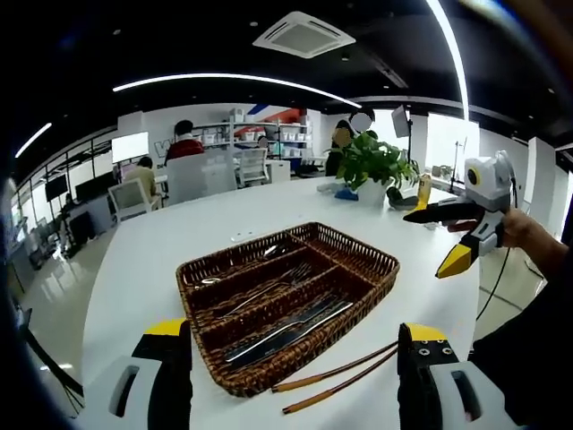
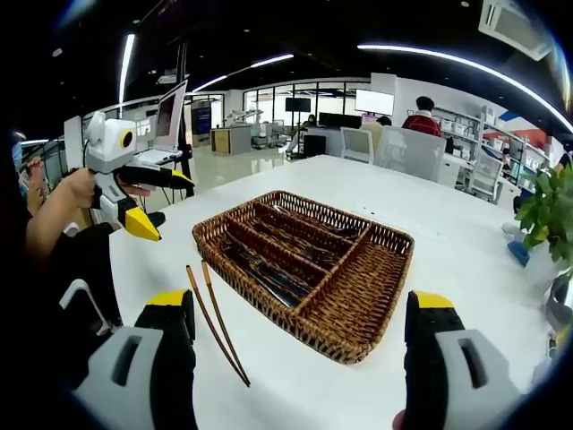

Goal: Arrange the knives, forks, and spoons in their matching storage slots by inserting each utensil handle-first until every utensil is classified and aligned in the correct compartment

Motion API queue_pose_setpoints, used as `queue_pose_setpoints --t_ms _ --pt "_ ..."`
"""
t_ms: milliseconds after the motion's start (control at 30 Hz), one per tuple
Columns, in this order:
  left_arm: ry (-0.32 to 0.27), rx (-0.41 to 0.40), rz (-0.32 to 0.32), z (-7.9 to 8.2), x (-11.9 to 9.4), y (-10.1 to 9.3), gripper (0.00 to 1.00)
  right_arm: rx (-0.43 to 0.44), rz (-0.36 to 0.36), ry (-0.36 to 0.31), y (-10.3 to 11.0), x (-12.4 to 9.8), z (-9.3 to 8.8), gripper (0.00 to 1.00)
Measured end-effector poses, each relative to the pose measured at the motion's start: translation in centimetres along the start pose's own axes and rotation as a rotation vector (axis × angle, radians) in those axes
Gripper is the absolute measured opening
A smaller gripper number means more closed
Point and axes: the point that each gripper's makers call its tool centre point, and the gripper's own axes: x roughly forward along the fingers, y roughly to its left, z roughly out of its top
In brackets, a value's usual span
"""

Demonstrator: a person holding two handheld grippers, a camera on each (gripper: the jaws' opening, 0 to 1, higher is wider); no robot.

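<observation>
In the left gripper view, a wicker basket with long compartments sits on a white table, set back from the near edge. Forks lie in the middle slot, knives in the slot nearest the camera, and a spoon shows dimly in the far slot. Two brown chopsticks lie on the table just beside the basket's near side, close to the table's near edge. The left gripper hovers low over that edge, its yellow-tipped jaws spread wide with nothing between them. The right gripper hangs in a hand off the table's right side, jaws parted and empty. A potted plant stands at the far end of the table.

In the right gripper view, the basket lies mid-table, its dark utensils resting in the long slots; one square compartment at the near right corner holds nothing I can make out. The chopsticks lie on the table just left of the basket, apart from it. The right gripper has its jaws wide apart and empty. The left gripper, held in a hand past the table's left edge, has its jaws open.
</observation>
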Motion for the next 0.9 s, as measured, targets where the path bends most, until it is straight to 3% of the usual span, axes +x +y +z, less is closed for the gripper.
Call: queue_pose_setpoints --t_ms 367,767,900 --pt "0.002 -0.001 0.019 0.2 0.0 0.1 1.0 -0.012 0.014 -0.006 0.3 0.0 0.4 0.99" --pt "0.011 0.016 0.0 -0.9 -1.9 -0.1 1.0 -0.113 0.154 0.004 4.4 1.8 0.8 0.75" --pt "0.005 0.016 -0.001 -1.0 -2.4 -0.2 1.0 -0.136 0.244 0.0 6.3 2.5 1.0 0.59"
